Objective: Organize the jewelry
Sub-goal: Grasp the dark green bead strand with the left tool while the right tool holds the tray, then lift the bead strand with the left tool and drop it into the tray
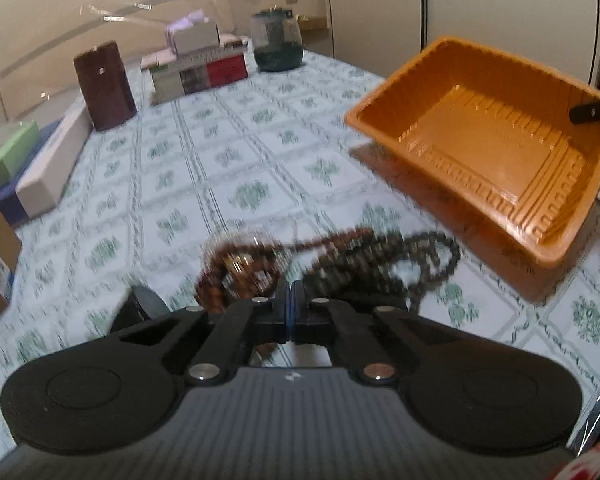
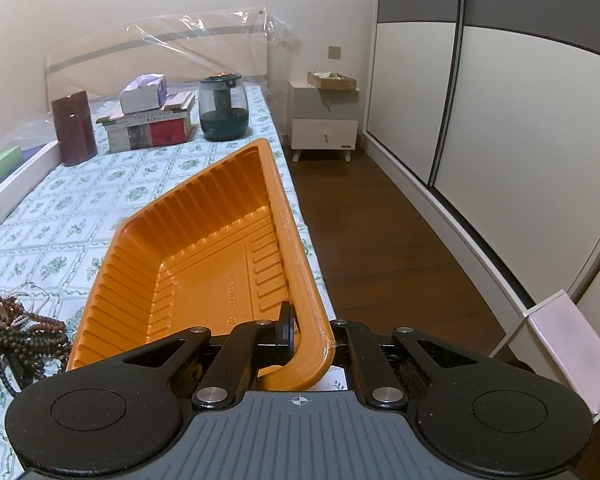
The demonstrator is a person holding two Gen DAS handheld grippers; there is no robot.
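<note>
A tangle of brown and dark bead necklaces (image 1: 340, 256) lies on the patterned tablecloth (image 1: 220, 152). My left gripper (image 1: 290, 294) is shut, its tips buried in the pile and pinching strands there; blur hides the exact contact. The same pile of bead necklaces (image 2: 24, 332) shows at the lower left of the right wrist view. My right gripper (image 2: 304, 332) is shut on the near corner rim of an orange plastic tray (image 2: 204, 220), one finger inside, the other behind the wall. The orange tray (image 1: 384, 108) is tilted and raised off the cloth, with nothing in it.
At the far end stand a dark red canister (image 2: 74, 130), a stack of boxes and books (image 2: 150, 122) and a green glass jar (image 2: 223, 108). Flat boxes (image 2: 12, 184) line the left side. The table edge (image 2: 300, 216) drops to a wooden floor on the right.
</note>
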